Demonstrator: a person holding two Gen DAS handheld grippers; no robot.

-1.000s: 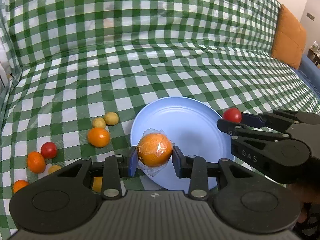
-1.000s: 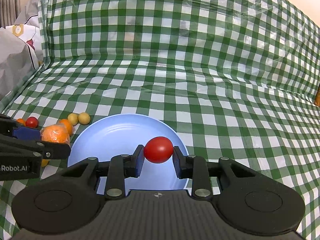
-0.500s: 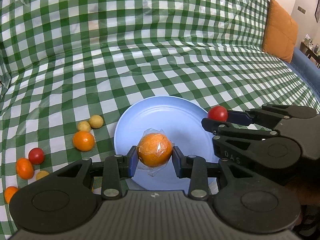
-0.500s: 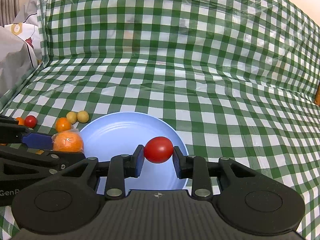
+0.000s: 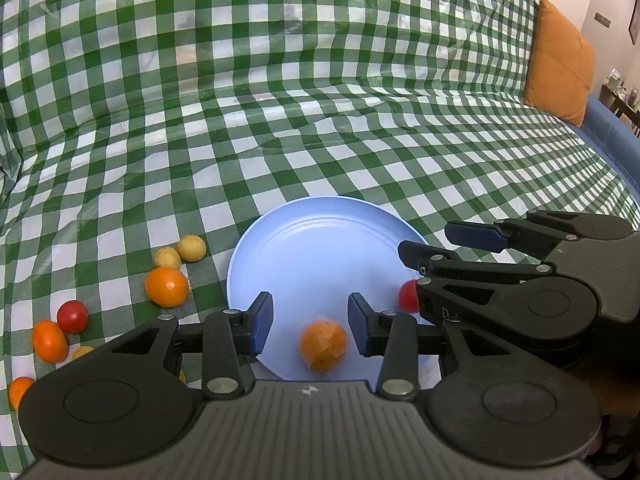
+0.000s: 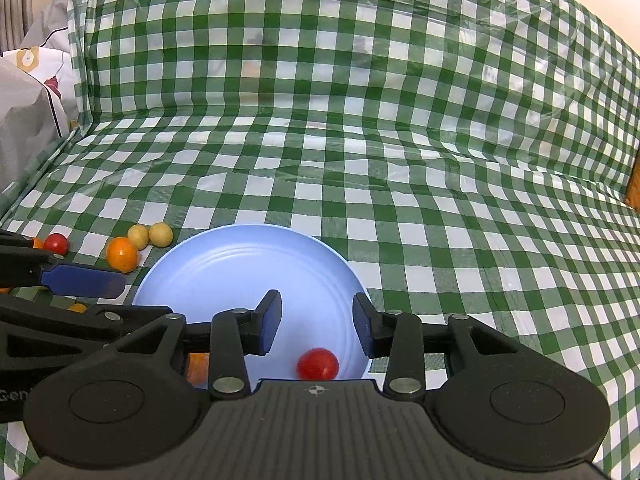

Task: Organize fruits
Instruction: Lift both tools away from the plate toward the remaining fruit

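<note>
A blue plate (image 5: 320, 252) lies on the green checked cloth; it also shows in the right wrist view (image 6: 240, 272). My left gripper (image 5: 310, 326) is open above the plate's near edge, and a wrapped orange (image 5: 323, 345) sits blurred on the plate below it. My right gripper (image 6: 316, 326) is open over the plate, with a red tomato (image 6: 317, 364) on the plate beneath it. The tomato (image 5: 408, 296) shows partly behind the right gripper (image 5: 436, 246) in the left wrist view.
Loose fruit lies left of the plate: an orange (image 5: 166, 286), two yellow fruits (image 5: 180, 252), a red tomato (image 5: 72, 316), more oranges (image 5: 50, 340). An orange cushion (image 5: 560, 64) is at the far right. A grey bag (image 6: 24, 112) stands at the far left.
Both grippers opened. The wrapped orange dropped from the left gripper onto the plate, and the tomato dropped from the right gripper onto the plate.
</note>
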